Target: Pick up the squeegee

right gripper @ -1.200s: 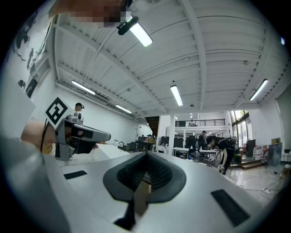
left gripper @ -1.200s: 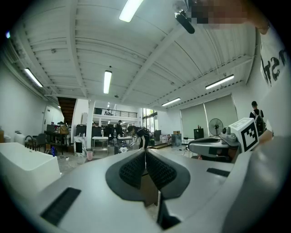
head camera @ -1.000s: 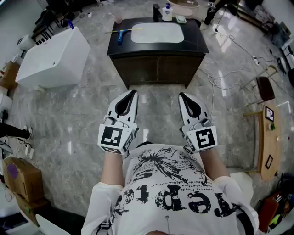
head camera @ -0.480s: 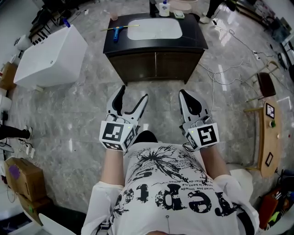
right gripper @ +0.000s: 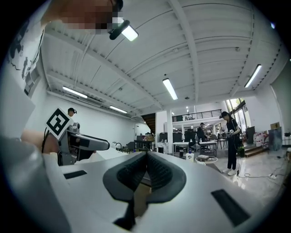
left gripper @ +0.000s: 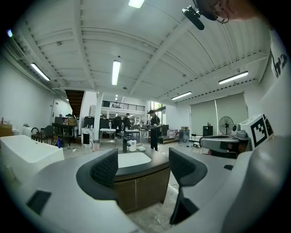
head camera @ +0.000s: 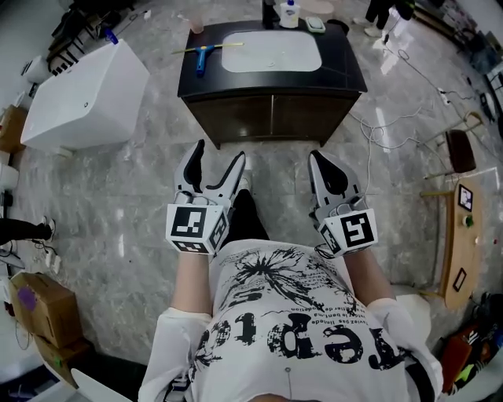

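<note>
The squeegee (head camera: 202, 56), with a blue handle and a thin yellow blade bar, lies on the left of the dark vanity counter (head camera: 346, 71), beside the white basin. Both grippers hover over the floor in front of the vanity, well short of the squeegee. My left gripper (head camera: 218, 153) has its jaws opening, wide apart with nothing between them; in the left gripper view (left gripper: 143, 166) the vanity cabinet (left gripper: 141, 182) shows through the gap. My right gripper (head camera: 313, 156) is shut and holds nothing, its pads (right gripper: 157, 170) pressed together. The squeegee cannot be made out in either gripper view.
A white bathtub (head camera: 86, 94) stands left of the vanity. A bottle (head camera: 288, 14) stands at the back of the counter. Cables (head camera: 377, 118) trail on the marble floor at right, near a wooden table (head camera: 460, 235). A cardboard box (head camera: 35, 302) sits lower left. A person (right gripper: 229, 136) stands far off.
The left jaws went from shut to wide open. Both grippers moved forward toward the vanity, which now sits closer in the head view.
</note>
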`<state>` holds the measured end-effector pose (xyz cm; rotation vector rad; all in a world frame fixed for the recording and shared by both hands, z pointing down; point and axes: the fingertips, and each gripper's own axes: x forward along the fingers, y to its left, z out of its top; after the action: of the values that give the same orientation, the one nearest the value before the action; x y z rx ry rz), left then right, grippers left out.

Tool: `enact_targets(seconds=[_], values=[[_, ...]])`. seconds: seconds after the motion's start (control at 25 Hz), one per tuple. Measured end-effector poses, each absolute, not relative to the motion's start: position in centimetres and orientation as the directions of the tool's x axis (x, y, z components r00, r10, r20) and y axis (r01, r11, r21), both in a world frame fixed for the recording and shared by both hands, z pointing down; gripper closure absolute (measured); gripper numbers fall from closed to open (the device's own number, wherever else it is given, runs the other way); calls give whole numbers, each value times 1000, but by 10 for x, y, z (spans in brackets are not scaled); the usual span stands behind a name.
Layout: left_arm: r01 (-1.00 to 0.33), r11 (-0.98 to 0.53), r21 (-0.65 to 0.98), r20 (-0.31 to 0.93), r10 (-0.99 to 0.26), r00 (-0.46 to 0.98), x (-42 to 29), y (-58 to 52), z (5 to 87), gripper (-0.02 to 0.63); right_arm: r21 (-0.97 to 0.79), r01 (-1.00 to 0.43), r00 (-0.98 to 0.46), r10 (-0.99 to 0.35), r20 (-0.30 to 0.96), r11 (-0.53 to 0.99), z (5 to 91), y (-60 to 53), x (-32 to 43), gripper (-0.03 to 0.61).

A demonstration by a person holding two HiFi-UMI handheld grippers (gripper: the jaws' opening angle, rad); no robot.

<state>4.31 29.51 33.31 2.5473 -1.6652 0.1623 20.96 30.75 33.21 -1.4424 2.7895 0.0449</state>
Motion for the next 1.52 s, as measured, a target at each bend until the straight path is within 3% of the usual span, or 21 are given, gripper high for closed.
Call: enact_targets(seconds=[0.84, 1.52], values=[[-906, -414, 87, 221, -879, 422, -143, -122, 364, 276, 95, -853, -508, -859, 68, 513, 339, -96, 22, 564], [-944, -309, 116, 490, -809, 325, -178, -294, 494, 276, 32, -790, -596, -780, 191, 612, 405, -293, -22, 565]])
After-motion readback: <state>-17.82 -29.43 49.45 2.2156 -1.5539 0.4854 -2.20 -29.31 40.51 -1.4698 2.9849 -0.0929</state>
